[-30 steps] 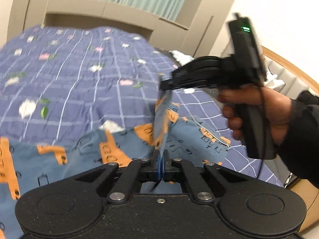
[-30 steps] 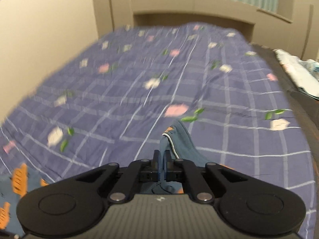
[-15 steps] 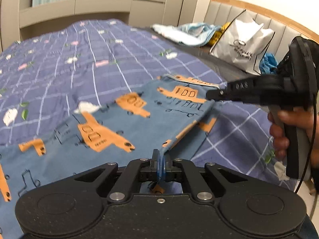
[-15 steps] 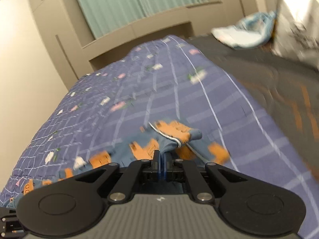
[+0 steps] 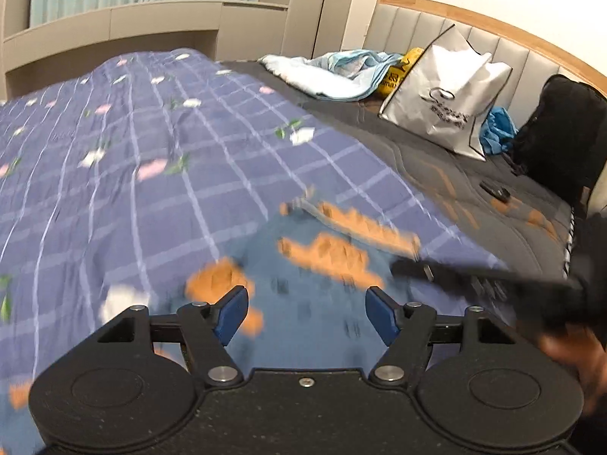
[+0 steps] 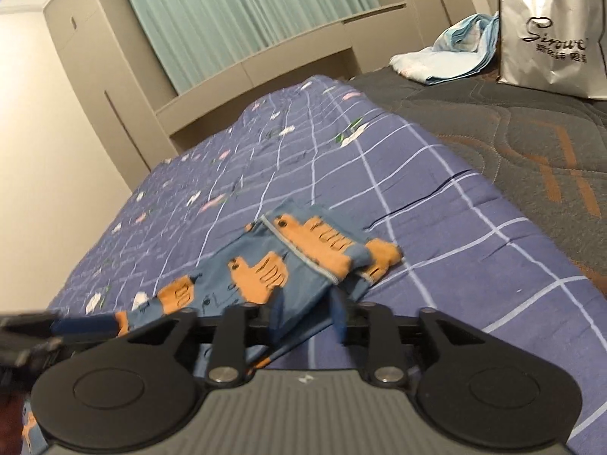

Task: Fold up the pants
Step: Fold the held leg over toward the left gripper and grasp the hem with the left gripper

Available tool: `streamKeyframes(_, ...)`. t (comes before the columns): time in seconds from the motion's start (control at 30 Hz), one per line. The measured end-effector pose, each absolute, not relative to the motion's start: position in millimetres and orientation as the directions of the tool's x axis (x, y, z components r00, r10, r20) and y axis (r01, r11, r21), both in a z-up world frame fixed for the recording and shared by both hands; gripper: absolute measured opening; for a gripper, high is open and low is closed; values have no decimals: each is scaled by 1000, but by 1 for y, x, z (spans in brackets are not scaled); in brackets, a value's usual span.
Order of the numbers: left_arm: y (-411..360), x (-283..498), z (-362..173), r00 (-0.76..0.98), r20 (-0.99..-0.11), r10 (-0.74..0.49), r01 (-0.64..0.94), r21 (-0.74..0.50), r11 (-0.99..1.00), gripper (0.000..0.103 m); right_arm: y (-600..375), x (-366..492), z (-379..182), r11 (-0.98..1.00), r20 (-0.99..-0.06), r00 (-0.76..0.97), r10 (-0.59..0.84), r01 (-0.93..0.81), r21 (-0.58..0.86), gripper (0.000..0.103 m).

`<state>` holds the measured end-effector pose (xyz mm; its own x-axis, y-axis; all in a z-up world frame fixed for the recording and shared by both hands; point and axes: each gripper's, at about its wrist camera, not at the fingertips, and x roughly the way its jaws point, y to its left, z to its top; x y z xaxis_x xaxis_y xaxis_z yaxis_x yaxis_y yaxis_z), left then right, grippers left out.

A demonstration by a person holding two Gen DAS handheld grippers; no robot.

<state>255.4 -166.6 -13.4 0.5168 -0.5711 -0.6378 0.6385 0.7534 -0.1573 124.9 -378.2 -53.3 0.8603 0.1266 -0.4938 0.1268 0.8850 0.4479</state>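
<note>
I am holding both grippers low over the bed (image 6: 493, 227), with the pants (image 6: 265, 265) lying on the checked quilt (image 5: 151, 174) directly ahead of them. The left gripper (image 5: 306, 314) is showing its jaws wide apart, with nothing between the blue pads (image 5: 229, 314); the blue cloth is lying beyond and beneath them, not pinched. The right gripper (image 6: 307, 322) is also showing its jaws apart, though less widely, and the pads are blurred; an edge of the pants is passing under them, and I judge it is free rather than clamped. In the right view the hem end is lying doubled over the leg, so one fold appears to be laid down, and open jaws fit a release made to let the cloth settle flat. I am keeping both tools near the cloth, which leaves a short reach to a next grasp. A white bag (image 5: 444, 106), a pale blue heap (image 5: 334, 72) and a black backpack (image 5: 561, 132) are sitting well apart at the headboard (image 5: 493, 34), clear of the folding area.
</note>
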Motion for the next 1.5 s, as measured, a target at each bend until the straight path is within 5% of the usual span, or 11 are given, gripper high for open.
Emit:
streamKeyframes(0.43,-264,373,-44,373,-733,-569,681,-200,704,71,-397,133,-70,821,-450,885,118,168,546,33)
streamKeyframes(0.5,-266,376,-44,364,-728,-581,682,-216,699,61,-400,132,-72,816,-442,890,115,169,553,29)
streamKeyframes(0.57,-270,377,-43,351,-736,-580,694,-212,688,22,-401,133,-75,815,-440,892,102,179,551,22)
streamKeyframes(0.83,-272,369,-36,378,-704,-601,715,-190,673,14,-396,128,-73,827,-413,908,67,180,532,11)
streamKeyframes(1.3,-289,368,-53,401,-698,-594,708,-176,684,19,-406,122,-79,794,-413,911,14,241,558,11)
streamKeyframes(1.4,-289,367,-49,438,-691,-576,692,-150,706,35,-404,124,-79,805,-423,906,6,246,540,13)
streamKeyframes(1.47,-287,366,-41,476,-683,-554,667,-130,734,65,-403,124,-79,807,-421,907,10,242,540,21)
streamKeyframes(1.5,-283,365,-36,501,-669,-549,650,-128,749,70,-403,123,-79,807,-419,908,12,238,540,23)
